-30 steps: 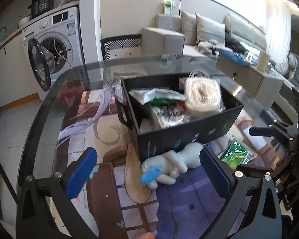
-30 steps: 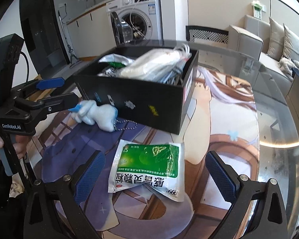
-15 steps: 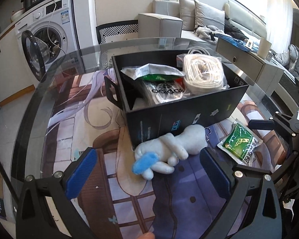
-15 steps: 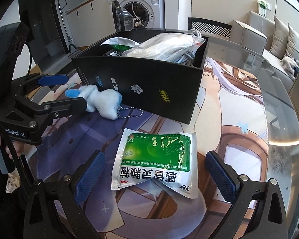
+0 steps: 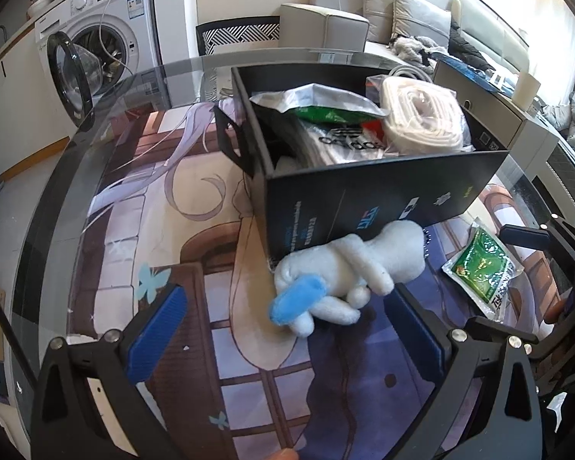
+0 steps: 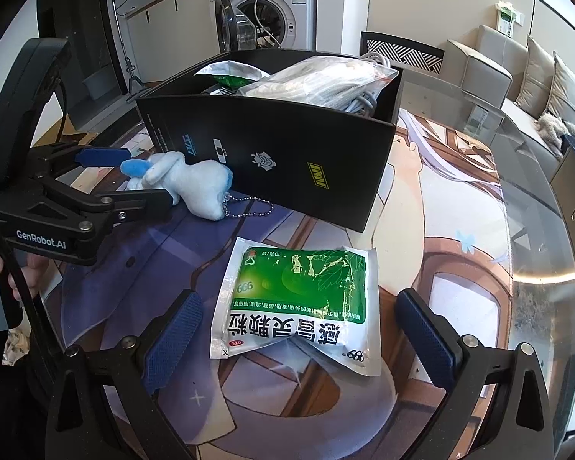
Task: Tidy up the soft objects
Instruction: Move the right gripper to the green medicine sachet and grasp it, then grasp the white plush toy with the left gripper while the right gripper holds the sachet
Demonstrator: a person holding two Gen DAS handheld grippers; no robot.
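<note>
A white plush toy (image 5: 349, 268) with a blue ear and a bead chain lies on the table against the black box (image 5: 383, 207). My left gripper (image 5: 287, 326) is open, its pads on either side of the toy; it shows in the right wrist view (image 6: 134, 176) around the toy (image 6: 195, 184). A green and white medicine sachet (image 6: 299, 299) lies flat on the mat. My right gripper (image 6: 299, 337) is open, its pads flanking the sachet's near end. The sachet also shows in the left wrist view (image 5: 483, 272).
The black box (image 6: 287, 161) holds packets and a bagged coil of white cable (image 5: 421, 119). The round glass table (image 5: 107, 115) has a printed mat. A washing machine (image 5: 96, 50), a chair and sofas stand beyond.
Both grippers have moved forward and lower: the left one closer around the plush toy, the right one closer around the sachet. Both stay open.
</note>
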